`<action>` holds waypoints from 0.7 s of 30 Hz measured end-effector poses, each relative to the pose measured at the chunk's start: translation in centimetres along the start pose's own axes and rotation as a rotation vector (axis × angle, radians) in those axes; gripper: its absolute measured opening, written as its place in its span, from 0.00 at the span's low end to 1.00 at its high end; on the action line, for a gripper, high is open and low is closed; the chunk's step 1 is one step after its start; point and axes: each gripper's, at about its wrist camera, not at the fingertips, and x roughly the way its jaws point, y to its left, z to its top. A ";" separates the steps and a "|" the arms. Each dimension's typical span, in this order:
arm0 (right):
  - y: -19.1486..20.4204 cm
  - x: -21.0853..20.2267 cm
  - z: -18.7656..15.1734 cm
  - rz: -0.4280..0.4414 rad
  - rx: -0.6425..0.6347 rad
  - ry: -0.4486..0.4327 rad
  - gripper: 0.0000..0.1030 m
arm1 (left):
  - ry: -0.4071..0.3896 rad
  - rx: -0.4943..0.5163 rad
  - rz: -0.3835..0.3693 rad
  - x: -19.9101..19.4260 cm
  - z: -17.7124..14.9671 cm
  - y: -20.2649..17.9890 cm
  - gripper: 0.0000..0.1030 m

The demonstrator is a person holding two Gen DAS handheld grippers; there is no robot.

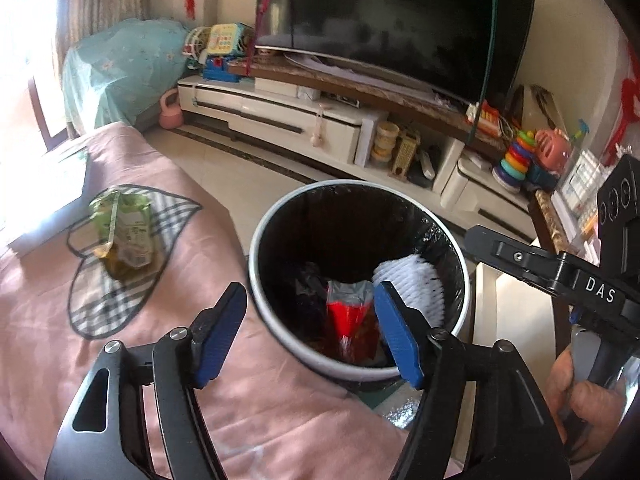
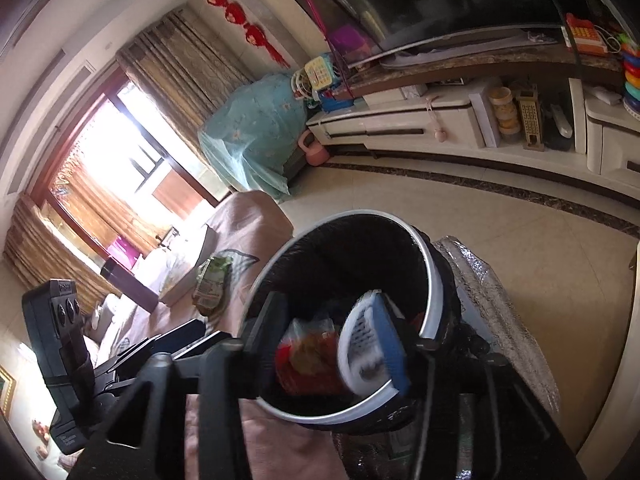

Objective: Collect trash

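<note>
While left gripper (image 1: 310, 330) gapes, bin (image 1: 280, 320) rim probably clear.

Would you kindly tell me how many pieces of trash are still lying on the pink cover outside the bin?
1: a green snack bag lies on the pink cover, left of the bin. Others may be hidden out of view.

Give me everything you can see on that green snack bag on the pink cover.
The green snack bag is a crumpled, glossy plastic-looking packet, green and white with a yellowish edge and small print too blurred to read. It lies slumped on the pink cover, over a plaid heart patch, left of the trash bin. No gripper touches it. The right wrist view shows it too.
</note>
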 end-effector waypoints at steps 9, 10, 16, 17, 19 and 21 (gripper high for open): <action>4.2 -4.5 -3.6 0.015 -0.071 -0.089 0.94 | -0.127 -0.091 0.055 -7.9 -5.6 2.8 0.88; 4.7 -5.0 -4.3 0.011 -0.079 -0.099 0.98 | -0.140 -0.097 0.060 -8.6 -6.3 2.9 0.89; 7.7 -6.8 -8.5 -0.050 -0.139 -0.119 0.99 | -0.239 -0.110 0.107 -13.5 -10.3 3.8 0.97; 8.5 -7.2 -8.9 -0.053 -0.158 -0.128 0.99 | -0.261 -0.107 0.114 -14.4 -10.7 3.9 0.98; 10.0 -8.3 -9.3 -0.071 -0.205 -0.165 0.99 | -0.306 -0.098 0.135 -16.3 -11.5 4.0 1.00; 11.4 -9.9 -9.7 -0.095 -0.257 -0.229 1.00 | -0.373 -0.100 0.159 -18.2 -12.2 4.2 1.00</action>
